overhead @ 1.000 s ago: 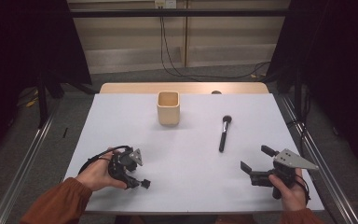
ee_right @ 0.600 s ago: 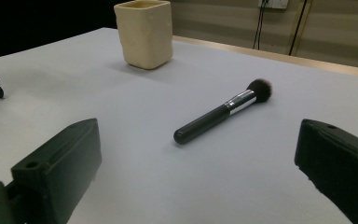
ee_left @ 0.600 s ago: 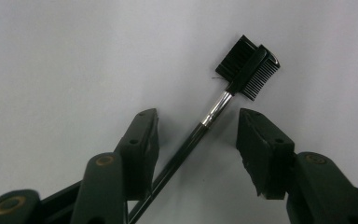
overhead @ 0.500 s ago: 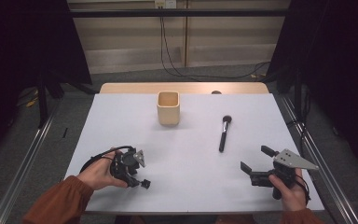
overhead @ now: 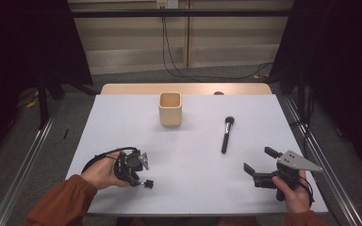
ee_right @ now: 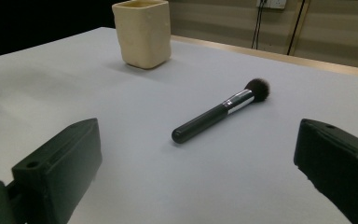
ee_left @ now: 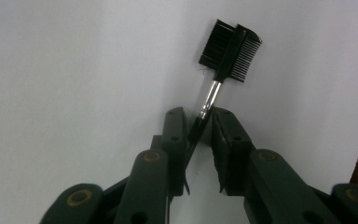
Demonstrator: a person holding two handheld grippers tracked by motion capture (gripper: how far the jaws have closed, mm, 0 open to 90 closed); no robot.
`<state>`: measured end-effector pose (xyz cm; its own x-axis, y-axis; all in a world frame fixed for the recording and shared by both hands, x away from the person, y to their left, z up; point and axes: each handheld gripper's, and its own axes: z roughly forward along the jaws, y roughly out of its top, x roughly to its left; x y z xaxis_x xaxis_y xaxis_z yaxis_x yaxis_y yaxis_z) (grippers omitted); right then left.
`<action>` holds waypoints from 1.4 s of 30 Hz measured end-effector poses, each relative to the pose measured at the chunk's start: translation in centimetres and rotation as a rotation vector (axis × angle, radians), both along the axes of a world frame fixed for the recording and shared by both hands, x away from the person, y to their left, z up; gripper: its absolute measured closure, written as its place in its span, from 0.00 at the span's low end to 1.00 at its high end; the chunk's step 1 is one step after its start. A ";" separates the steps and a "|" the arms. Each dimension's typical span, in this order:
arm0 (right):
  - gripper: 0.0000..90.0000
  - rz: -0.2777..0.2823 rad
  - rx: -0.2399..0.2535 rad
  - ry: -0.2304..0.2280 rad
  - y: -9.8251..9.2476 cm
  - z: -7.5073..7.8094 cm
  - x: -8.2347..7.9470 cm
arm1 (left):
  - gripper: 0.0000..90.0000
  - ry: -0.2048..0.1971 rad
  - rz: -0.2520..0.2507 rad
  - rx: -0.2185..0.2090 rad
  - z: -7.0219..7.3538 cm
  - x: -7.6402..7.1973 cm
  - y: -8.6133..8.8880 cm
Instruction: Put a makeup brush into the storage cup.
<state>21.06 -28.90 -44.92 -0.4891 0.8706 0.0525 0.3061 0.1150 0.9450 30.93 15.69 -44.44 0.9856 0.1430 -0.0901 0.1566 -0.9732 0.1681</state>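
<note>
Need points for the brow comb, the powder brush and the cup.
brow comb (ee_left: 230,49), left gripper view, on the black toothed head.
powder brush (ee_right: 205,120), right gripper view, on the black handle.
cup (overhead: 170,113), high view, on the front wall.

You sit at a table (overhead: 122,122) with a white top. Its far edge is bare light wood (overhead: 136,88). Past the table you see a pale wall (overhead: 122,37) with a dark bar (overhead: 122,13) running across it near the top. Black cables (overhead: 172,52) hang down the wall from a socket (overhead: 166,4) and lie on the grey floor (overhead: 136,77). Dark curtains (overhead: 23,47) hang on both sides. 2 metal rails (overhead: 23,174) run along the floor beside the table. The light is dim.
</note>
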 end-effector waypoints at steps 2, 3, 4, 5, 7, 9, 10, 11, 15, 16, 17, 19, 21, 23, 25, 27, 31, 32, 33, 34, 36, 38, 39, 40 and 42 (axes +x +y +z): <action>0.01 0.000 0.000 -0.001 0.0 0.0 0.0 | 0.91 0.015 -0.002 -0.001 0.0 0.0 0.0; 0.01 0.000 0.000 -0.001 0.0 0.0 0.0 | 0.93 0.015 -0.002 -0.001 0.0 0.0 0.0; 0.01 0.001 0.000 -0.002 0.1 0.0 0.0 | 0.95 0.026 0.000 -0.003 0.0 0.0 0.0; 0.01 0.001 0.000 -0.001 0.1 0.0 0.0 | 0.95 0.029 0.003 -0.005 0.0 0.1 0.0; 0.01 -0.001 0.001 0.000 0.1 0.0 0.0 | 0.95 0.034 -0.005 -0.002 0.0 0.2 0.1; 0.01 -0.001 0.002 0.000 0.0 0.0 0.1 | 0.95 0.040 -0.003 -0.002 0.0 0.3 0.1; 0.01 -0.001 0.002 0.000 0.0 0.0 0.1 | 0.95 0.042 0.008 -0.010 0.0 0.3 0.1; 0.01 -0.001 0.001 0.000 0.0 0.0 0.0 | 0.95 0.046 0.014 -0.017 -0.1 0.3 0.1; 0.01 0.000 0.002 0.000 0.0 0.0 0.1 | 0.95 0.030 0.024 -0.022 0.1 0.1 0.4; 0.01 0.000 0.003 0.000 0.0 0.0 0.1 | 0.95 0.028 0.046 -0.045 0.0 0.0 0.6; 0.01 0.000 0.003 0.001 0.0 0.0 0.1 | 0.95 0.039 0.056 -0.056 0.0 0.1 0.7; 0.01 0.000 0.002 0.002 0.1 0.0 0.1 | 0.95 0.042 0.073 -0.072 0.0 0.1 0.9; 0.01 0.001 0.001 0.003 0.1 0.0 0.1 | 0.95 0.041 0.068 -0.068 0.1 0.3 1.0; 0.01 0.002 0.002 0.003 0.1 0.0 0.2 | 0.95 0.041 0.080 -0.063 0.2 0.2 1.0; 0.01 0.002 0.000 0.004 0.1 0.0 0.2 | 0.95 0.036 0.094 -0.073 0.2 0.3 1.0; 0.01 0.004 -0.002 0.003 0.1 0.0 0.2 | 0.95 0.031 0.107 -0.085 0.2 0.4 1.2; 0.01 0.000 0.005 0.003 0.1 0.0 0.2 | 0.95 0.004 0.169 -0.134 0.7 0.4 1.7; 0.01 -0.001 0.005 0.003 0.1 0.0 0.2 | 0.95 -0.010 0.171 -0.145 1.0 0.6 1.9; 0.01 -0.001 0.005 0.003 0.1 0.0 0.2 | 0.95 -0.014 0.174 -0.160 1.2 0.7 2.1; 0.01 0.000 0.005 0.003 0.1 0.0 0.1 | 0.95 -0.025 0.195 -0.178 1.3 0.7 2.3; 0.01 0.003 0.000 0.003 0.1 0.0 0.1 | 0.95 -0.038 0.215 -0.204 1.5 1.0 2.8; 0.01 0.004 0.001 0.004 0.1 0.0 0.2 | 0.95 -0.042 0.245 -0.245 1.8 1.2 3.3; 0.01 0.003 0.001 0.004 0.1 0.0 0.2 | 0.95 -0.048 0.258 -0.264 1.9 1.2 3.4; 0.01 0.002 0.003 0.003 0.1 0.0 0.2 | 0.95 -0.051 0.272 -0.285 2.0 1.3 3.7; 0.01 0.000 0.005 0.005 0.1 0.0 0.2 | 0.95 -0.057 0.287 -0.315 2.2 1.4 4.0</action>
<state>21.22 -28.81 -44.94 -0.4889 0.8704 0.0587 0.3104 0.1107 0.9441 32.34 19.68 -42.26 0.9145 0.3866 -0.1198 0.3956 -0.7912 0.4663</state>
